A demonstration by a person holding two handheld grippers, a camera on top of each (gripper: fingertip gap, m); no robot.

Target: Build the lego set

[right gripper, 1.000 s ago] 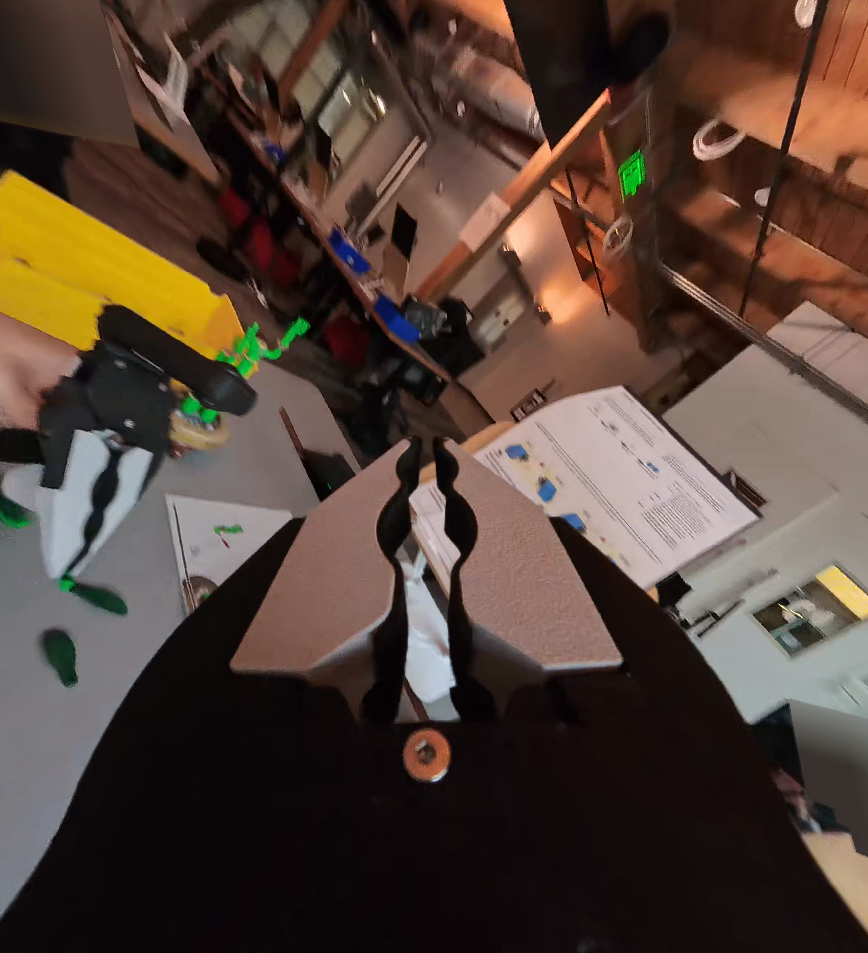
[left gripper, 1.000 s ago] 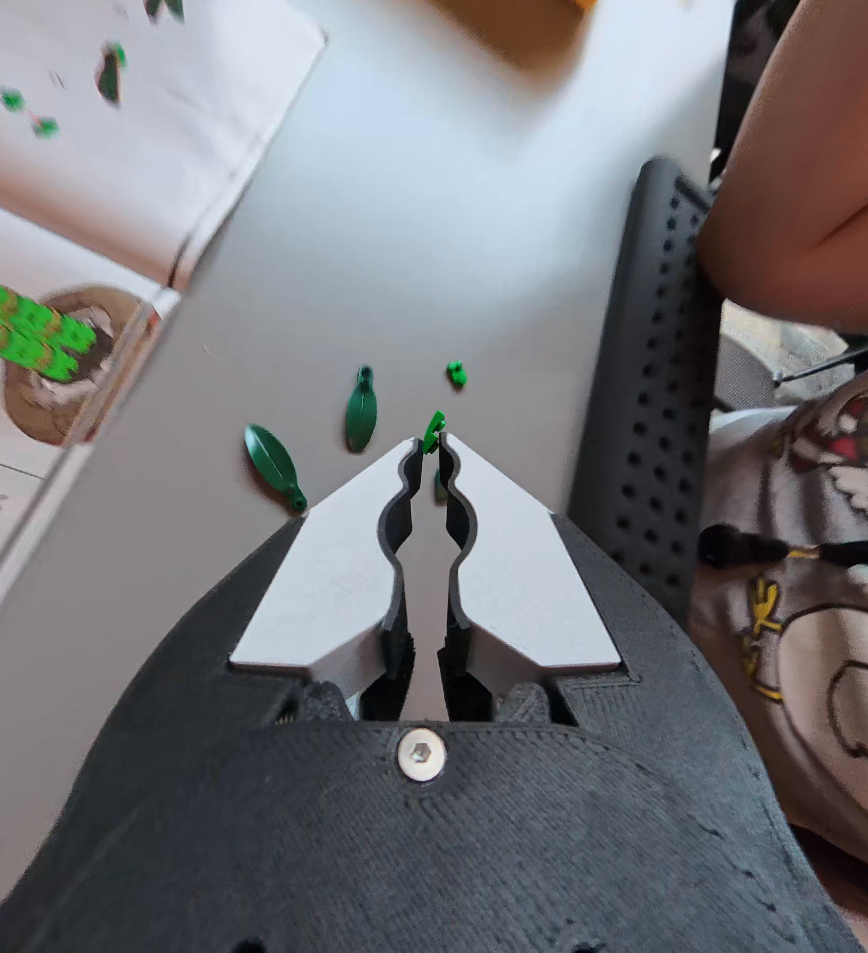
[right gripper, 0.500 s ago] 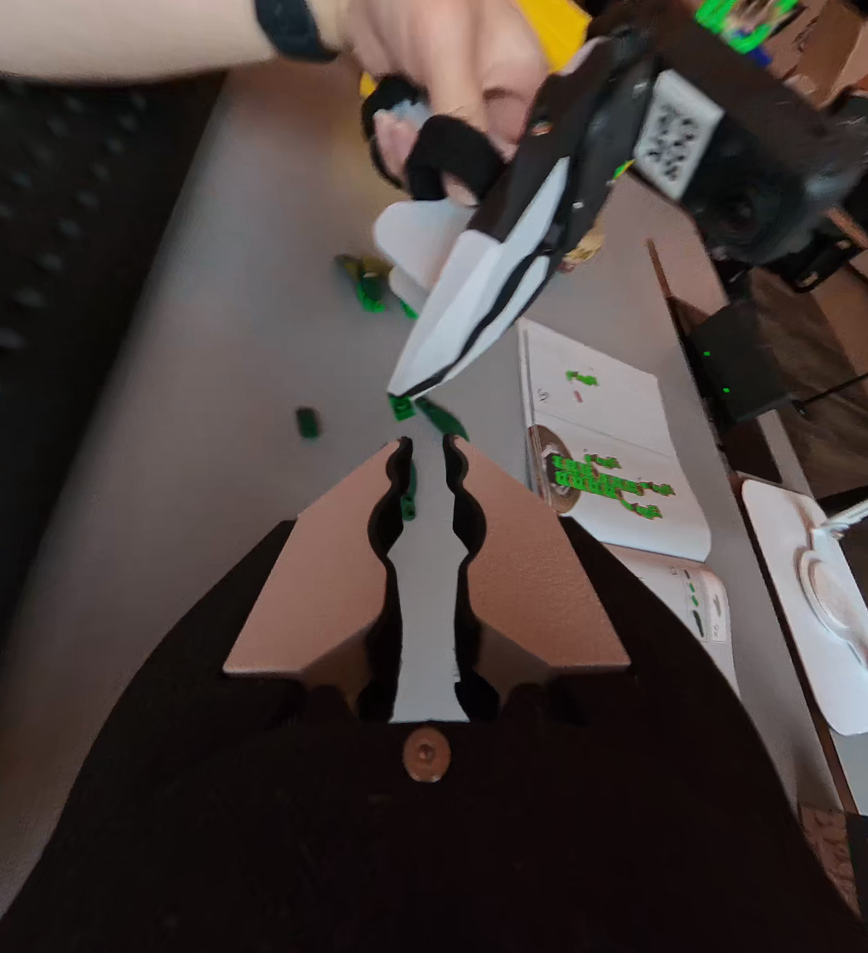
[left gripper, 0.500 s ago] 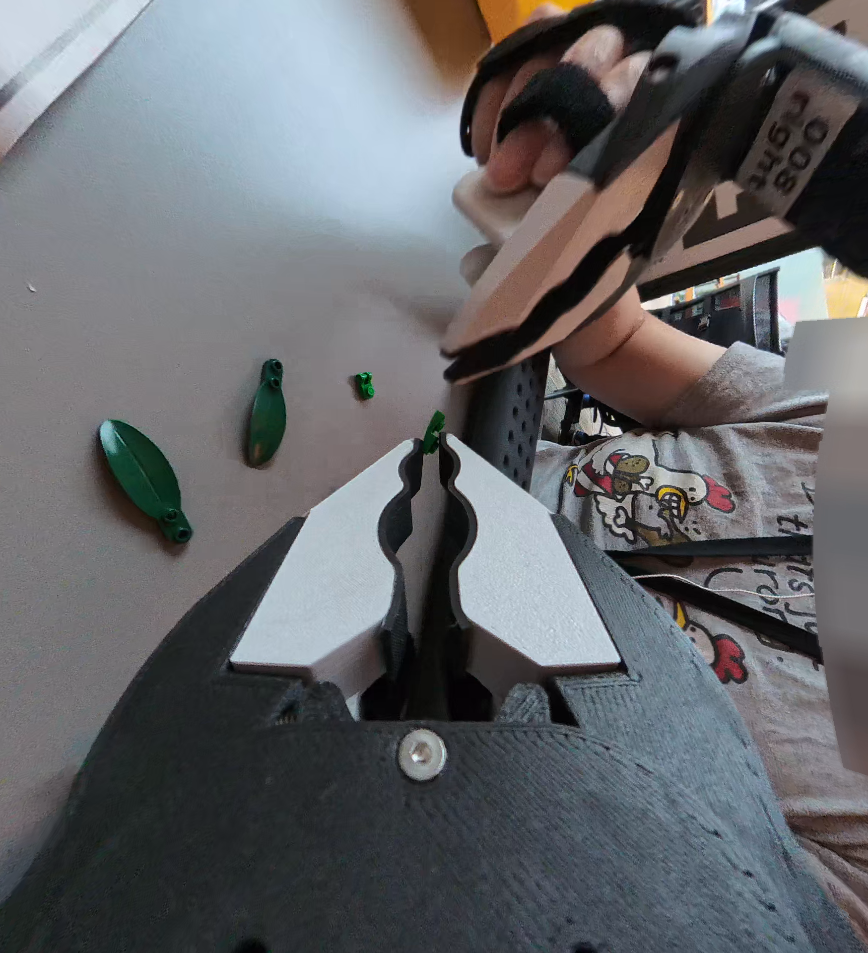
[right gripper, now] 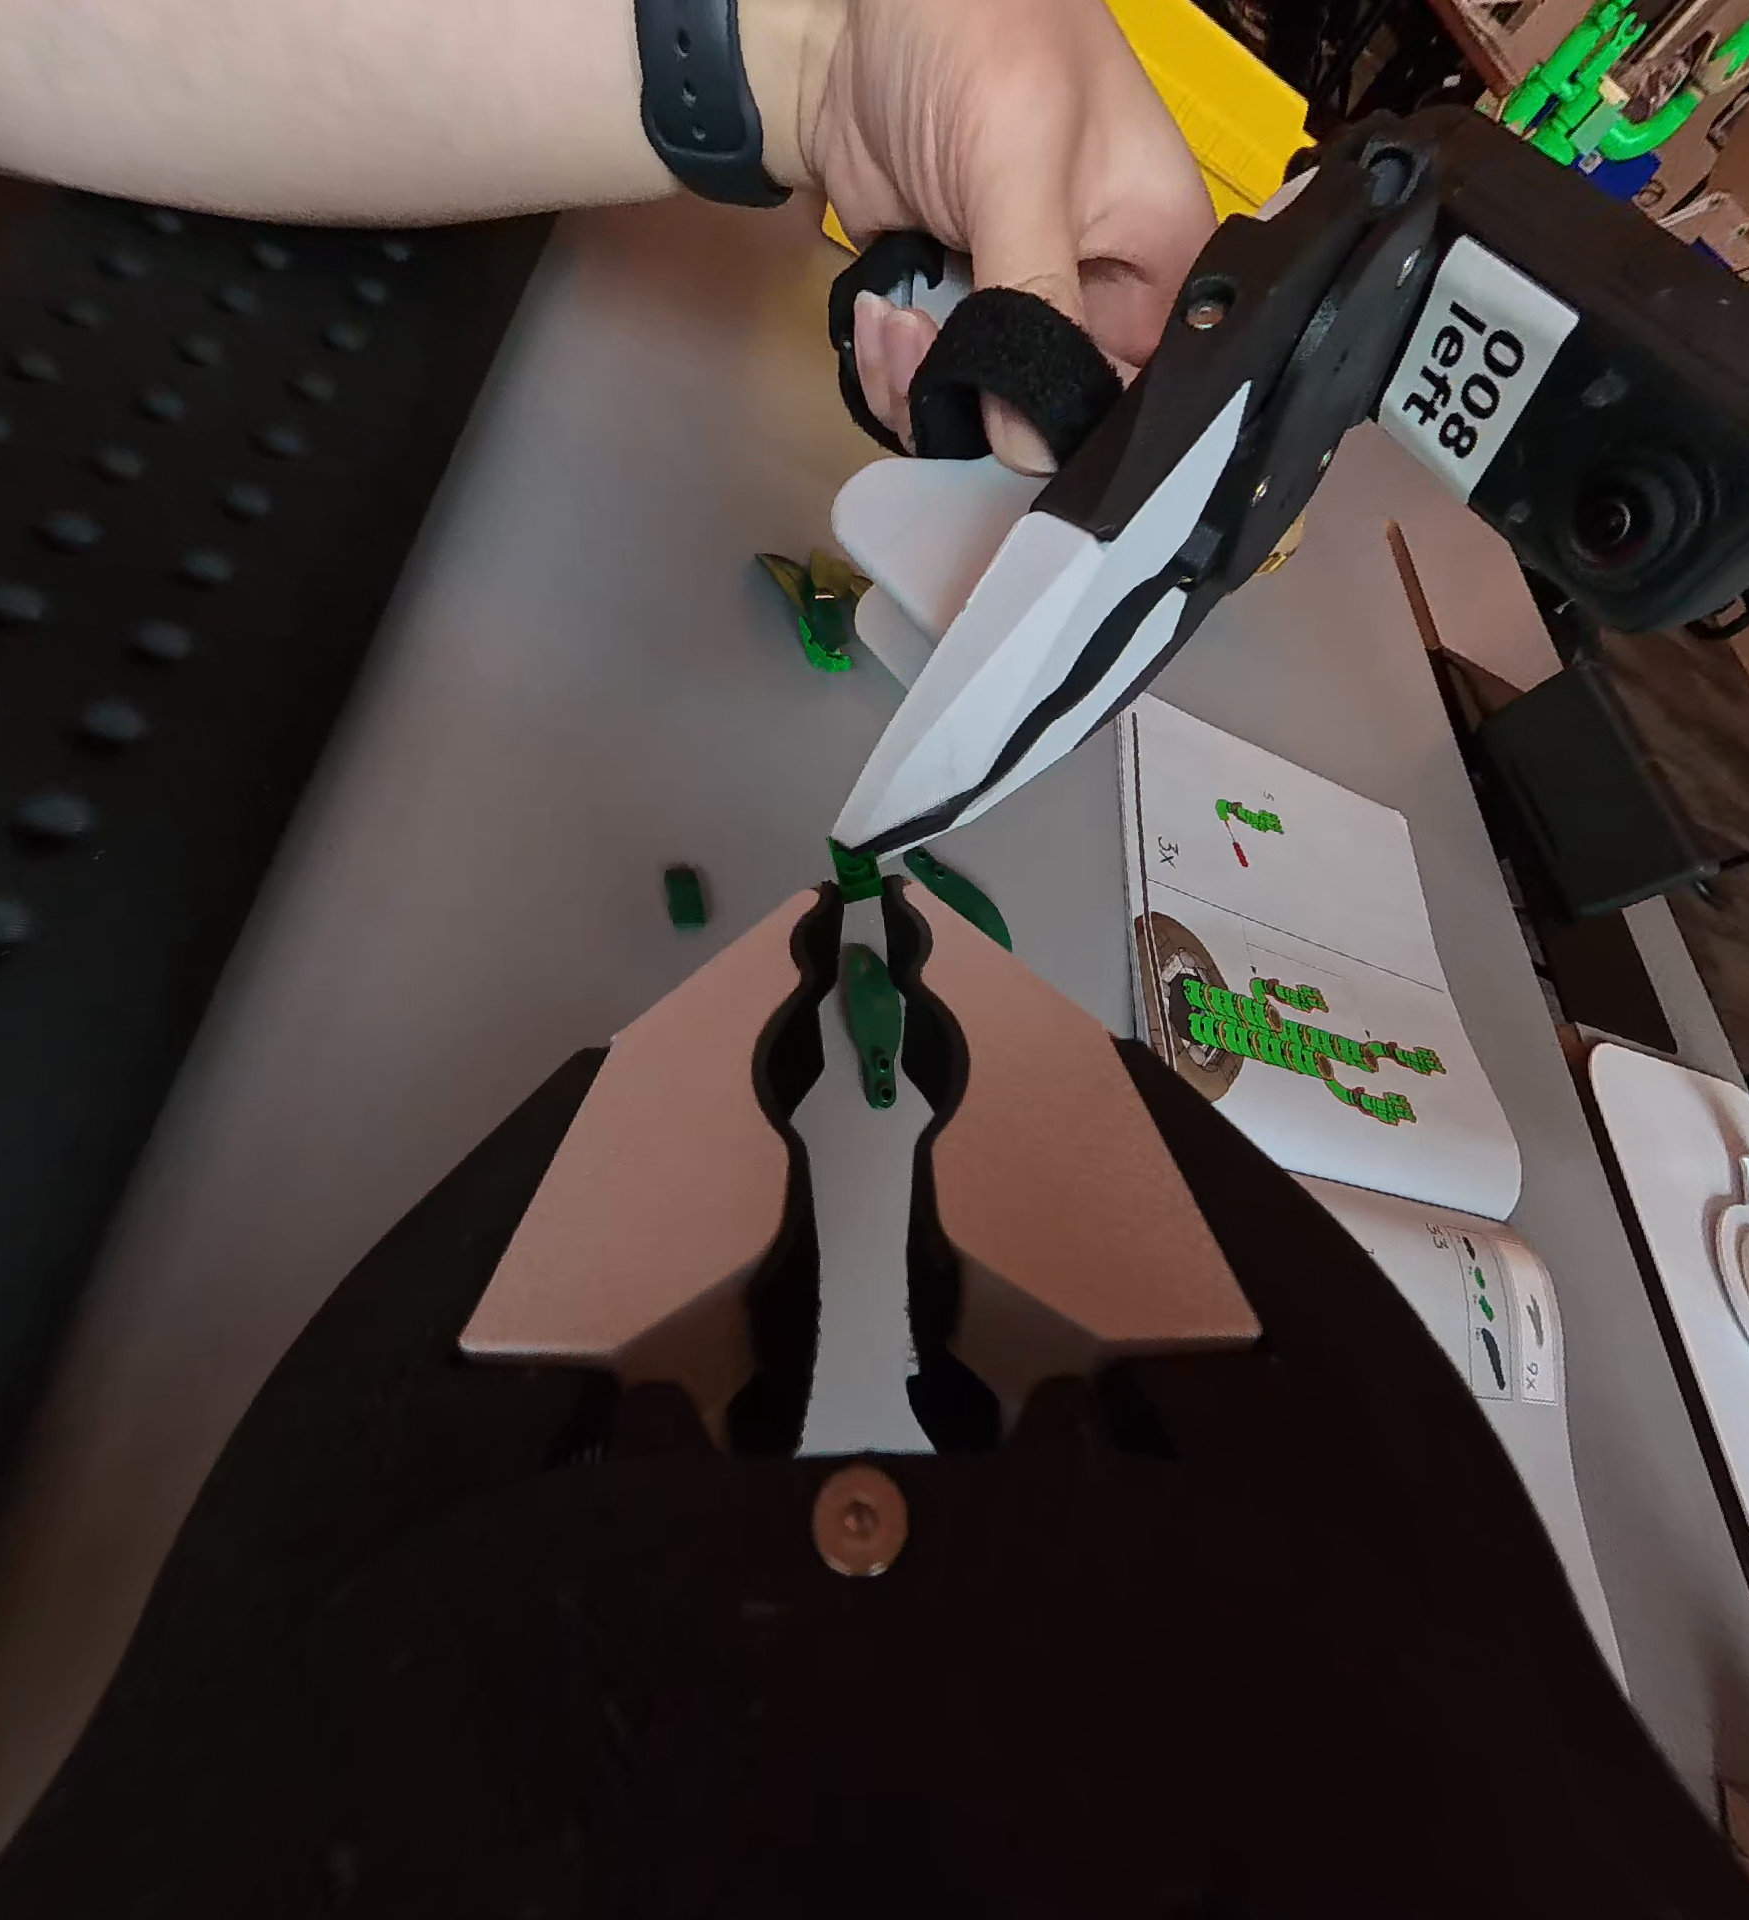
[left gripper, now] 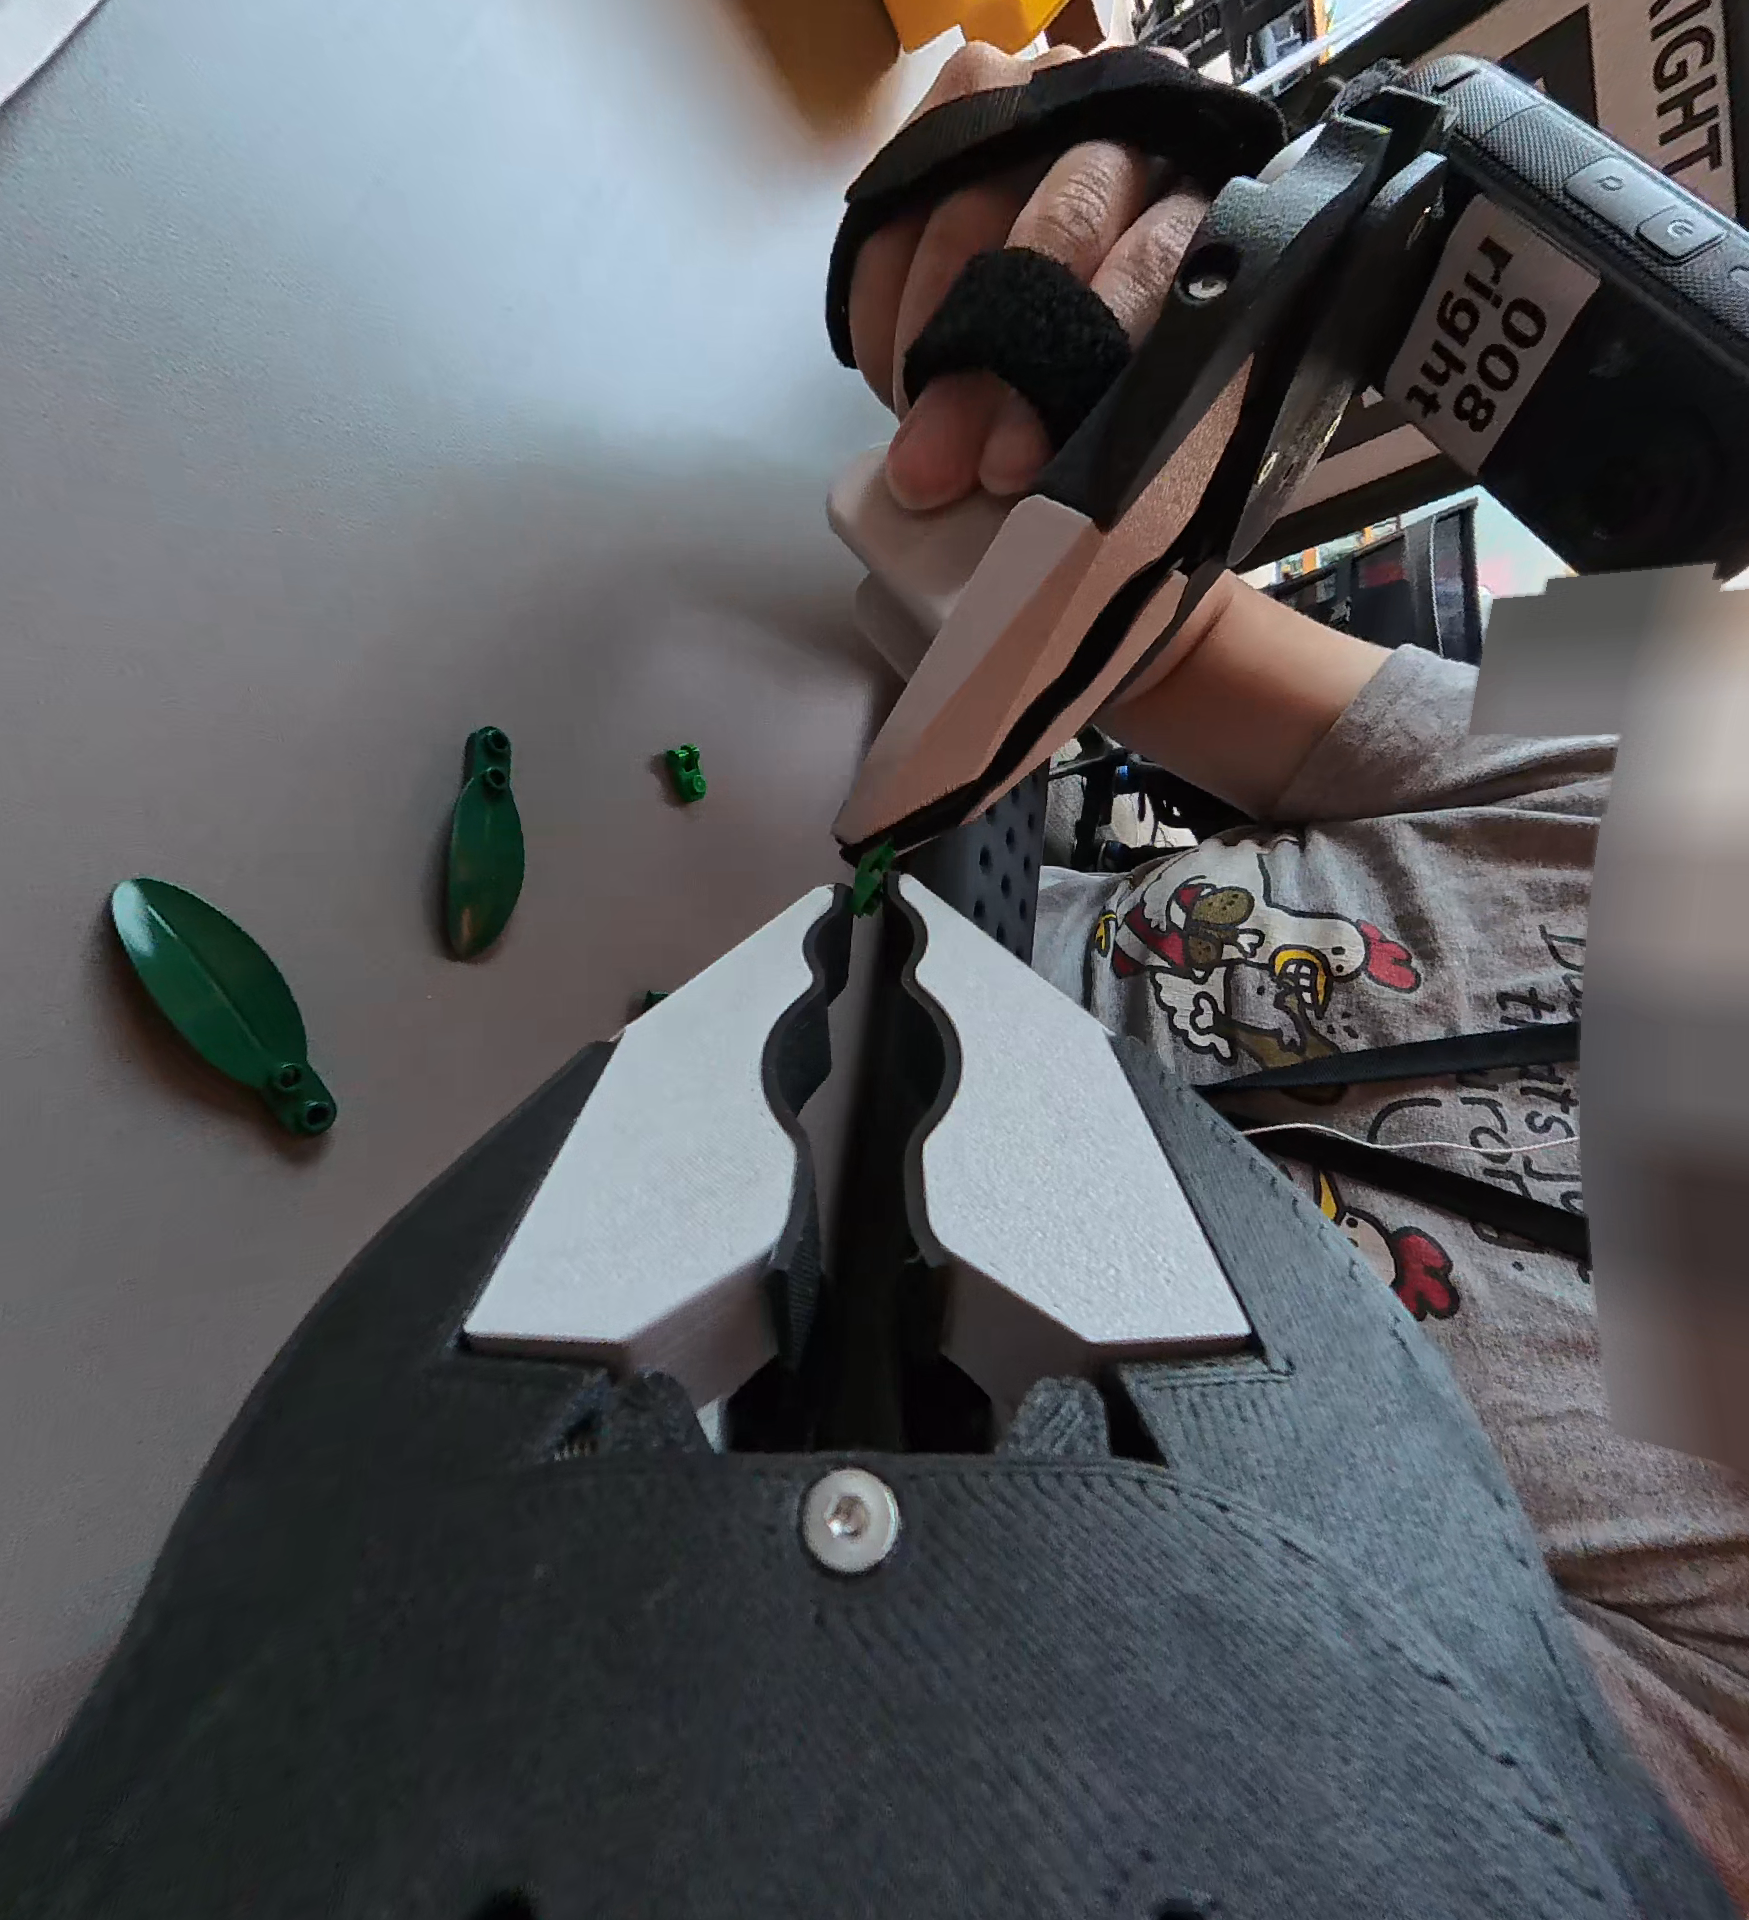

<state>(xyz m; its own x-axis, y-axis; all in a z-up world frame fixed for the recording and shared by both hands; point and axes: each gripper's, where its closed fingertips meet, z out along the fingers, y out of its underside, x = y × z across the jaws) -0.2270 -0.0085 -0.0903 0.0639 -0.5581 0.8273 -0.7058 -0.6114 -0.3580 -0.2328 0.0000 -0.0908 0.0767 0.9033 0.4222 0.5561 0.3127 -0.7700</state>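
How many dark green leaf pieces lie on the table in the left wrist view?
2: a larger leaf at far left, and a narrower leaf right of it. More may be hidden behind the left gripper.

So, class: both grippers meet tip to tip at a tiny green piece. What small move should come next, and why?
Probably close the right gripper on the small bright green lego piece: the left gripper already pinches it, and the right's tips only flank it.
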